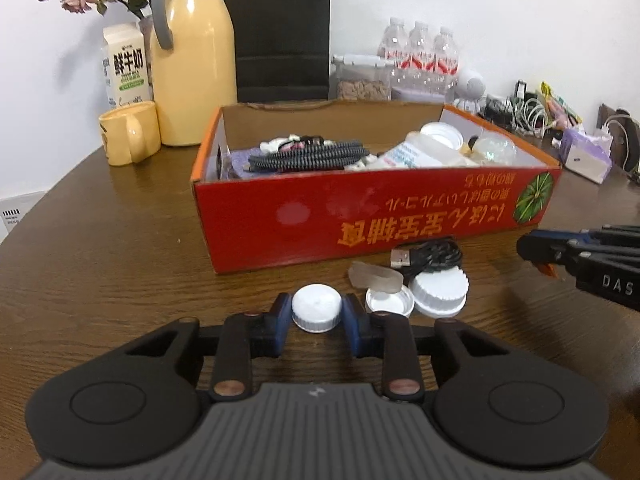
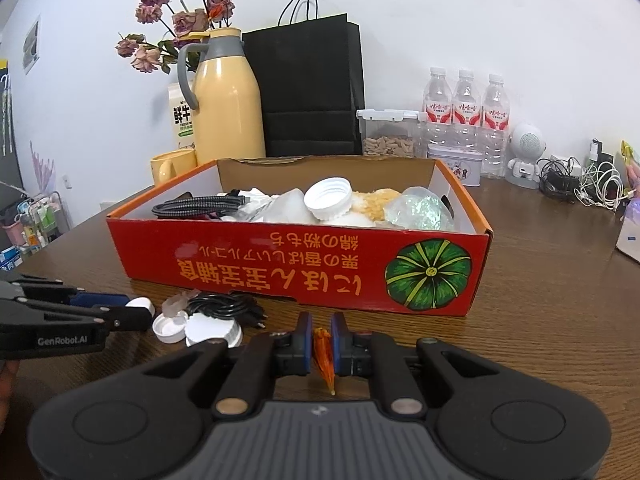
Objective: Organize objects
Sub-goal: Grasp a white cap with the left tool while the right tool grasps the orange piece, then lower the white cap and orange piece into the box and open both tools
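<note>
My left gripper (image 1: 316, 312) is shut on a white bottle cap (image 1: 316, 313) that rests on the brown table just in front of the red cardboard box (image 1: 360, 216). To the cap's right lie two more white caps (image 1: 440, 290), a translucent rubbery strip (image 1: 376, 278) and a coiled black USB cable (image 1: 432, 258). My right gripper (image 2: 321, 346) is shut on a small orange wrapper-like piece (image 2: 323, 350) and hovers low before the box's front wall (image 2: 300, 268). The box holds cables, a white cap, plastic bags and bottles. The left gripper (image 2: 138, 312) with its cap shows at the left of the right wrist view.
Behind the box stand a yellow thermos (image 1: 192, 64), a yellow mug (image 1: 130, 136), a milk carton (image 1: 124, 66), a black paper bag (image 1: 280, 32), water bottles (image 1: 420, 52) and a snack container (image 2: 388, 132). Chargers and cables (image 2: 580, 184) crowd the far right; a tissue pack (image 1: 586, 156) lies there too.
</note>
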The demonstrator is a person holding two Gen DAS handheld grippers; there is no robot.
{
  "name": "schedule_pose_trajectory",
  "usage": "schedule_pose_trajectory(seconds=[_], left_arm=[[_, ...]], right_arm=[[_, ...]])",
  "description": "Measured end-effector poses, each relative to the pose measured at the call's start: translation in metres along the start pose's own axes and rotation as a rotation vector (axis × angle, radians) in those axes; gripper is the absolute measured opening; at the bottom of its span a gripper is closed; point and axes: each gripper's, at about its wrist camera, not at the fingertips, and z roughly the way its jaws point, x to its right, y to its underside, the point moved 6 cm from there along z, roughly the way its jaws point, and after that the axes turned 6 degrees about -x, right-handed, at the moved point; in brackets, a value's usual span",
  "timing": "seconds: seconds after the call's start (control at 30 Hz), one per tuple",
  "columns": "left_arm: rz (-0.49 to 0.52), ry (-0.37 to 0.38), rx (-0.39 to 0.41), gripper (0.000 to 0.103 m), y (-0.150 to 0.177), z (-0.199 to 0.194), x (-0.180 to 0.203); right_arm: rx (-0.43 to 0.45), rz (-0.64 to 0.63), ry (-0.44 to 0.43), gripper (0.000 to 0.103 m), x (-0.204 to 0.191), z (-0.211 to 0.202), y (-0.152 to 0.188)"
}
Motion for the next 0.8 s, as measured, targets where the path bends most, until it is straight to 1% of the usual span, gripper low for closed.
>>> schedule_pose_trajectory(seconds=[0.2,0.37,0.6,0.8], left_arm=[[-0.011,0.001,0.071,0.028,-0.009,-0.018,0.002],[-0.003,0.013,0.135,0.028,-0.028,-0.035,0.007],[0.0,0.007,0.228,0.028,-0.066,-0.045,0.014],[-0.023,0.002,0.267,0.028,-0.096,-0.035,0.02]], right_arm=[[0.023,-0.011,-0.005,0.009,-0.003,-0.005,-0.002],[0.066,-0.013,-0.006,0.009,-0.005,-0.016,-0.014],[0.152,-0.038,0.004,0.009,-0.008,-0.027,-0.053],[0.188,-0.029,0.018,0.009,-0.002,-0.016,-0.086]])
